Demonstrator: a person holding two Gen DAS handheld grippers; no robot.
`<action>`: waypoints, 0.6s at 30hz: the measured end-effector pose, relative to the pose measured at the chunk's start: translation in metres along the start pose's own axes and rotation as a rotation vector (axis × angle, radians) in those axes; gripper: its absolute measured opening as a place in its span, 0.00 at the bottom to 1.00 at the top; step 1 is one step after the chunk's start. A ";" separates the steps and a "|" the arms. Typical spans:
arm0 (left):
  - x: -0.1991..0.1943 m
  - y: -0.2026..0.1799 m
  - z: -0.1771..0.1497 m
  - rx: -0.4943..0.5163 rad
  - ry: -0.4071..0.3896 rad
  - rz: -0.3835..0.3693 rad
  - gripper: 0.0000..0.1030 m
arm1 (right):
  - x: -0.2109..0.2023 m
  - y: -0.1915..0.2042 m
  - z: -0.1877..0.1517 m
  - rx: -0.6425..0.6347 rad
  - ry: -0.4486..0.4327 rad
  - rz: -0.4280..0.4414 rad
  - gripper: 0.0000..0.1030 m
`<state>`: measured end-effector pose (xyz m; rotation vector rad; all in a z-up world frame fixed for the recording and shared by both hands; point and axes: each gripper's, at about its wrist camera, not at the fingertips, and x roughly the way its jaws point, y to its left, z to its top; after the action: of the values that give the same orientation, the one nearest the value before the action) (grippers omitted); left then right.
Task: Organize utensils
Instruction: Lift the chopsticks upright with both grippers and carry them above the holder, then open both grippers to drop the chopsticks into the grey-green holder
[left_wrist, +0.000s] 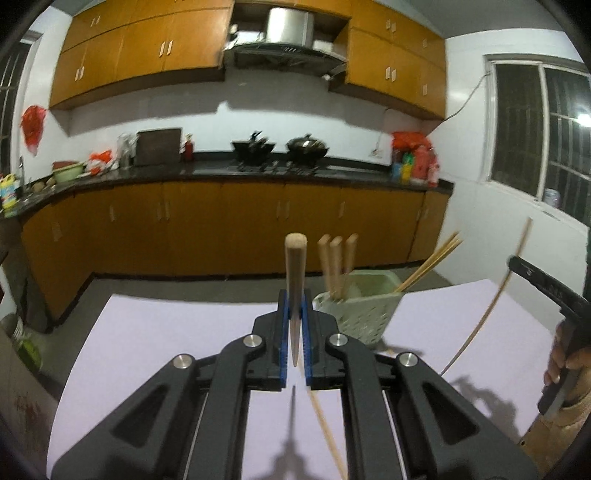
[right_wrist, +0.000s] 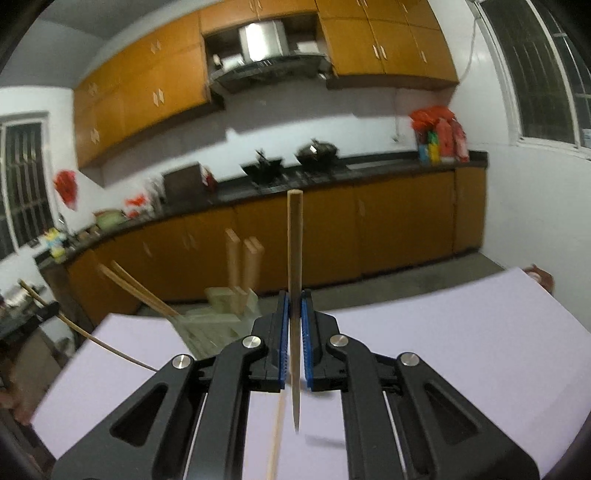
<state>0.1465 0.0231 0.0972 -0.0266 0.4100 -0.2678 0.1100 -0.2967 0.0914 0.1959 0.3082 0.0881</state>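
Holding one chopstick (left_wrist: 295, 280) upright in each gripper's closed fingers (left_wrist: 284, 332), so I can drop both into the far green holder (left_wrist: 364, 314).

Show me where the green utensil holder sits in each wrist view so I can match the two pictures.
Left wrist view: green utensil holder stands just right of centre, behind the jaws, on the pale table.
Right wrist view: green utensil holder is left of centre, blurred, partly hidden by the gripper.
Shared landmark: the three flat wooden handles standing upright in it.
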 end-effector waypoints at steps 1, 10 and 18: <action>-0.002 -0.004 0.005 0.002 -0.009 -0.015 0.07 | -0.002 0.004 0.005 0.000 -0.015 0.019 0.07; -0.005 -0.043 0.050 0.019 -0.116 -0.131 0.07 | 0.000 0.041 0.045 -0.021 -0.187 0.087 0.07; 0.021 -0.049 0.086 -0.016 -0.260 -0.077 0.07 | 0.029 0.046 0.053 0.023 -0.309 0.068 0.07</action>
<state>0.1870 -0.0324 0.1720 -0.0922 0.1527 -0.3328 0.1515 -0.2577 0.1420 0.2391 -0.0051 0.1195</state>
